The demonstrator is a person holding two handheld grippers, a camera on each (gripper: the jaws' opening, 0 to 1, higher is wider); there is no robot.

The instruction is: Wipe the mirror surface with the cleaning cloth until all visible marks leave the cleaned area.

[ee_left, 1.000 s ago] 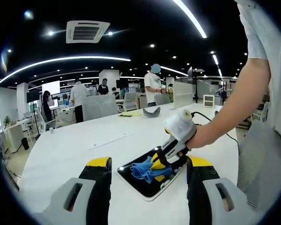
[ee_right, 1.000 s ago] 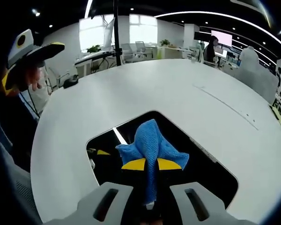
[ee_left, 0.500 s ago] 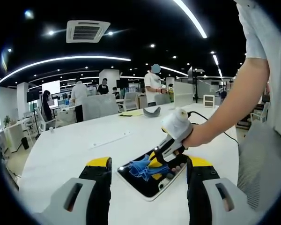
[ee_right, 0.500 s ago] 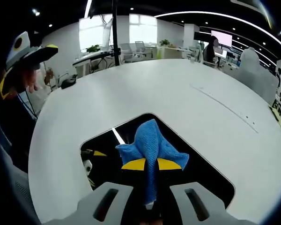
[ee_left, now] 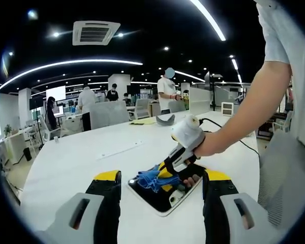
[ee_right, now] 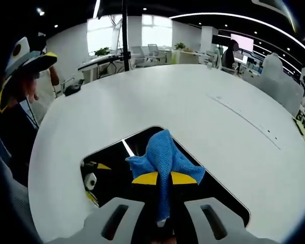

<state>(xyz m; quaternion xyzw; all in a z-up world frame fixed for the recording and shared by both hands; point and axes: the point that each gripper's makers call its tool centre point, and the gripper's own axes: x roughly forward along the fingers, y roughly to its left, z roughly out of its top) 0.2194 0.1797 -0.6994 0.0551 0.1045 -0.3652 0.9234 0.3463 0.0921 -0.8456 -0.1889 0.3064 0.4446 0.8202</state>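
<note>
I see a broad white tabletop [ee_right: 193, 101] in an open office, bare around the dark rectangular mirror [ee_right: 213, 190] lying flat near its edge. My right tool [ee_right: 163, 178] is clamped on the blue cleaning cloth [ee_right: 162, 152] against the glass; my left tool [ee_left: 157, 185] hangs with jaws apart.

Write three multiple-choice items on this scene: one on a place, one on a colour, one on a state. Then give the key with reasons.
1. Where does the mirror lie?
A. flat on the white table
B. propped on a chair
C. on the floor

2. What colour is the cloth?
A. red
B. blue
C. white

3. How is the right gripper?
A. open, holding nothing
B. shut on the cloth
C. shut on a pen

Key:
1 A: in both views the dark mirror rests flat on the tabletop.
2 B: the bunched cloth is blue in both views.
3 B: in the right gripper view the yellow-tipped jaws close around the cloth over the mirror; the left gripper stands open, holding nothing.
</note>
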